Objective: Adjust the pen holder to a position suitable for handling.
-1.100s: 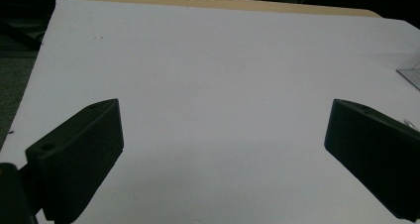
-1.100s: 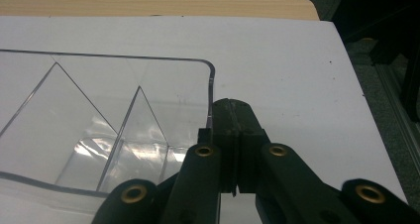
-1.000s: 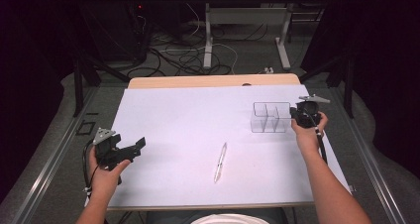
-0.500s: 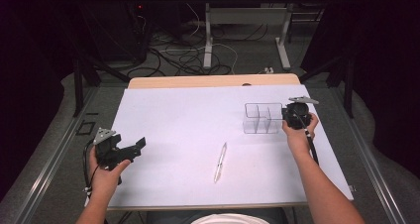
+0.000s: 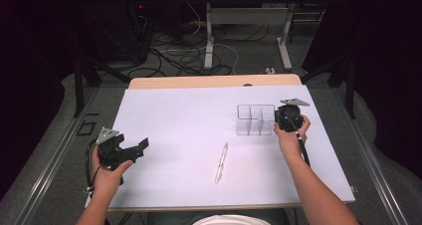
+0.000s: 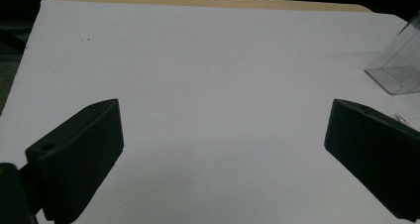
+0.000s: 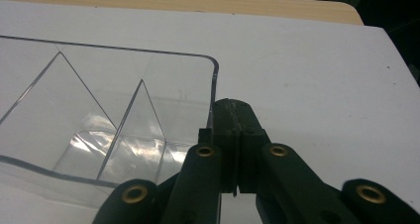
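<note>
plainly, right tool pinches clear plastic organizer wall; left tool gapes wide.

Clear organizer and pen alone interrupt the open white table

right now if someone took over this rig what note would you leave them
Left gripper: open, empty, low at the table's left.
Right gripper: jaws shut, pressed against the right end wall of the clear divided organizer; whether it clamps the wall I can't tell.
Pen: flat on the white sheet, mid-front, untouched.
Done: the organizer has slid left across the sheet.
Left: probably put the pen in a compartment.
</note>
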Tool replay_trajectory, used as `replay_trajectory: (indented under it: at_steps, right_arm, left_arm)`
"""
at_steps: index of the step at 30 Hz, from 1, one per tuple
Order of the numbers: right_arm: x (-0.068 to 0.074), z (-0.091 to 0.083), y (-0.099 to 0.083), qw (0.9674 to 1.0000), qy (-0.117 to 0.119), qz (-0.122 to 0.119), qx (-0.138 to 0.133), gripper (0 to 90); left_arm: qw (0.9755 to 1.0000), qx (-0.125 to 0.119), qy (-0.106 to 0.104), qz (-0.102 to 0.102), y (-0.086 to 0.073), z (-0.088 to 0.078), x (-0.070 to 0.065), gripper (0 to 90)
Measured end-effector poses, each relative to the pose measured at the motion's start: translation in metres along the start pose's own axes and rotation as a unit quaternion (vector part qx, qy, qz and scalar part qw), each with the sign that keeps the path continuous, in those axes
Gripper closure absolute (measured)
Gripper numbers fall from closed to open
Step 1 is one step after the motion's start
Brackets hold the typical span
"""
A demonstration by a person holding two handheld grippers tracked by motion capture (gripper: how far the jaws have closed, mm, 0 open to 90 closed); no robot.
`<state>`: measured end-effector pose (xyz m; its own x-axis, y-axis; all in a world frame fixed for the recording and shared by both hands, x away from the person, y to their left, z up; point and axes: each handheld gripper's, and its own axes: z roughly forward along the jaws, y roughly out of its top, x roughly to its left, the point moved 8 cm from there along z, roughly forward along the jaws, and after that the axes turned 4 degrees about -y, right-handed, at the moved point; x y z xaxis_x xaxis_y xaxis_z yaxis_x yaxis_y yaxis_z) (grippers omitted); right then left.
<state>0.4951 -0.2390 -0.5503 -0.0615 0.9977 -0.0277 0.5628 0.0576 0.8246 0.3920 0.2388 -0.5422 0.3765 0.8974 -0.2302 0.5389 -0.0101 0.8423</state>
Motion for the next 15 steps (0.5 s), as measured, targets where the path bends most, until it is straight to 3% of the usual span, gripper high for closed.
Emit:
replay_trajectory:
  at_steps: [15]
  right_arm:
    - [0.042, 0.003, 0.002, 0.9996, 0.026, -0.013, -0.005, 90.0]
  left_arm:
    - [1.0000, 0.005, -0.002, 0.004, -0.001, 0.002, -0.003, 1.7]
